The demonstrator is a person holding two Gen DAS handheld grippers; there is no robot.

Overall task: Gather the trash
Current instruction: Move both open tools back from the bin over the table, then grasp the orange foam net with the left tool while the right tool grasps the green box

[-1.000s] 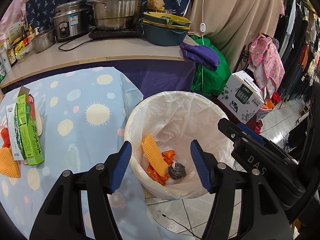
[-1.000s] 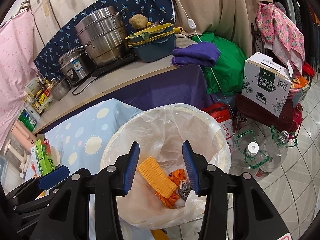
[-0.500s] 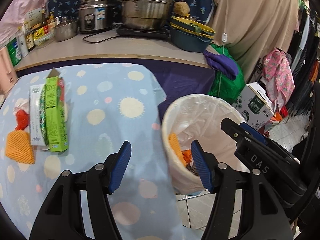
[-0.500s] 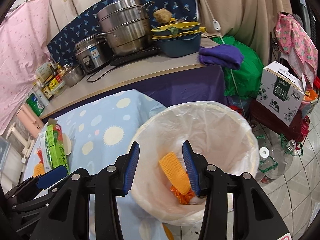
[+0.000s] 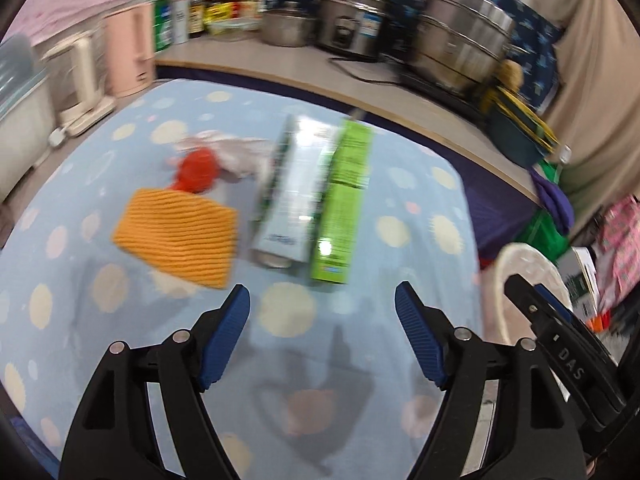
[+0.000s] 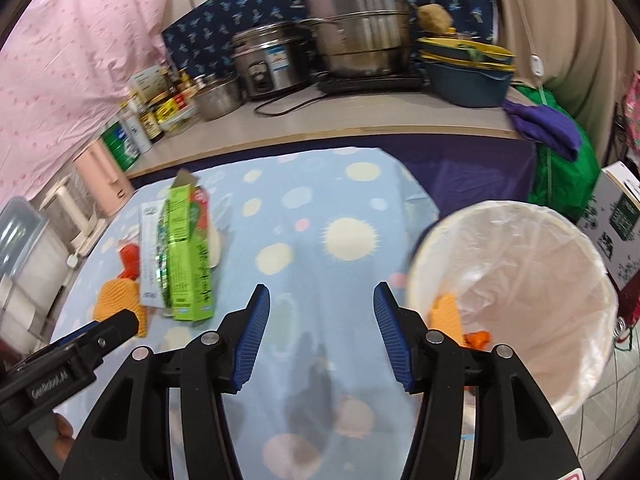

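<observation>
- My left gripper [image 5: 322, 330] and right gripper [image 6: 321, 330] hover with empty jaws widening.
- On the surface [image 5: 420, 200] ahead: a light, stiff green carton [image 5: 344, 204], best pinched across its narrow sides.
- Beside it lies an orange, probably soft, foam net [image 5: 176, 236].

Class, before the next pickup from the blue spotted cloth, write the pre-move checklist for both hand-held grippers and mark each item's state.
1. Left hand-held gripper empty, jaws opening: ok.
2. Right hand-held gripper empty, jaws opening: ok.
3. Trash left on the cloth: orange mesh pad, green box, white box, red scrap: ok.
4. Lined bin open, with room: ok.
5. Clear grip on the overlapping boxes: cannot tell, blurred.
</observation>
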